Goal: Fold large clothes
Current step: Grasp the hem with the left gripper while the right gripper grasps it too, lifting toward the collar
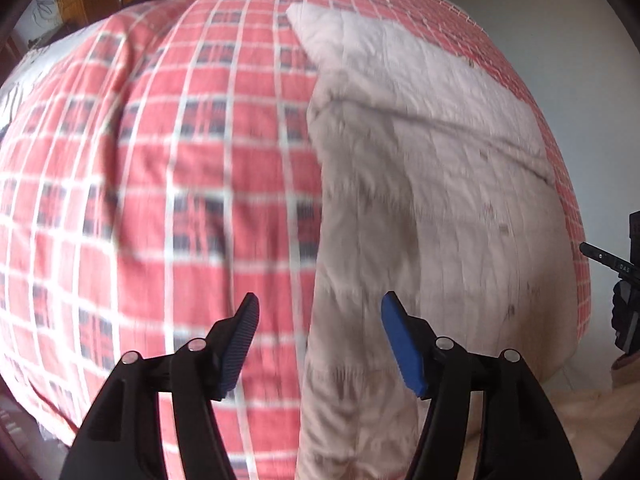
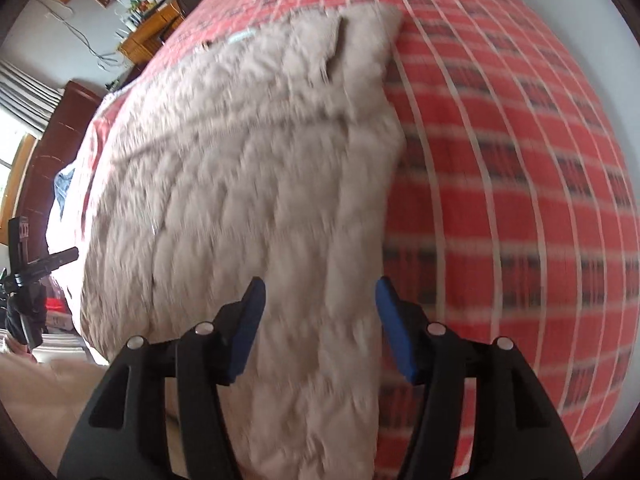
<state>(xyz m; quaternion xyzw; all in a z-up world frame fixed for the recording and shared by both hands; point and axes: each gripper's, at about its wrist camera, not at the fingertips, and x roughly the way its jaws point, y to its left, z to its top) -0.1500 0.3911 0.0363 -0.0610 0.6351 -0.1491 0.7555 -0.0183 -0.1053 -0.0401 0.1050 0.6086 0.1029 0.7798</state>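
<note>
with both sets of tongs spread wide and holding nothing, the coming move turns on where the cloth's edges lie against them. the left gripper (image 1: 320,320) hovers over the garment's left edge: one blue pad sits over the checked cover, the other over the cloth, so that edge runs straight ahead between its fingers. the right gripper (image 2: 318,304) mirrors this, with the garment's right edge passing just inside its right pad. whether either pad touches the fabric cannot be told, as both views are blurred.

the beige quilted garment (image 1: 420,184) lies flat on the red checked bedspread (image 1: 160,160), its long axis running away from both grippers toward the far side of the bed; a flap looks already turned over near the far end. each gripper is about equally near its own edge, so i judge neither arm is favoured and a two-handed pinch of the near hem suits.

counted: two grippers, one garment, one bedspread. wooden shelves (image 2: 148,36) stand beyond the bed.
</note>
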